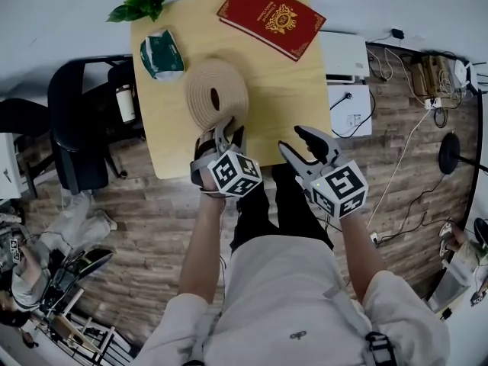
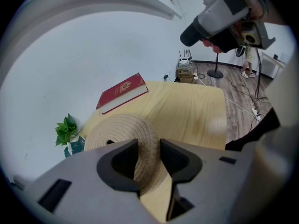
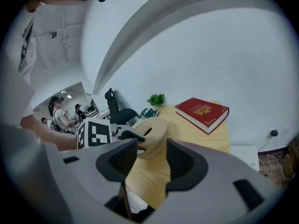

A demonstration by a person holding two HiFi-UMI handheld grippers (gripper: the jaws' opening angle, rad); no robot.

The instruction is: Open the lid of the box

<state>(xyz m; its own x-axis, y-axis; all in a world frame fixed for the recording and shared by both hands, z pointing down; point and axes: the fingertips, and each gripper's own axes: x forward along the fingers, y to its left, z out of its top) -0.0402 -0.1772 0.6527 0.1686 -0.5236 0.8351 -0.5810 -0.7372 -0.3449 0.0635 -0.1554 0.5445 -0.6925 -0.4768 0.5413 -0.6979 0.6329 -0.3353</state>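
A round woven lid (image 1: 217, 90) with a small hole in its middle lies on the light wooden table (image 1: 282, 90). My left gripper (image 1: 223, 132) is at the lid's near rim. In the left gripper view the woven rim (image 2: 148, 160) fills the gap between the two jaws, and both pads touch it. From the right gripper view the lid (image 3: 152, 132) shows beyond the jaws with the left gripper's marker cube (image 3: 96, 133) beside it. My right gripper (image 1: 296, 142) hangs at the table's near edge, right of the left one, open with nothing between its jaws.
A red book (image 1: 271, 17) lies at the table's far right corner. A green packet (image 1: 162, 54) and a small plant (image 1: 141, 4) are at the far left. A black chair (image 1: 76, 128) stands left of the table, white devices (image 1: 347, 56) and cables at its right.
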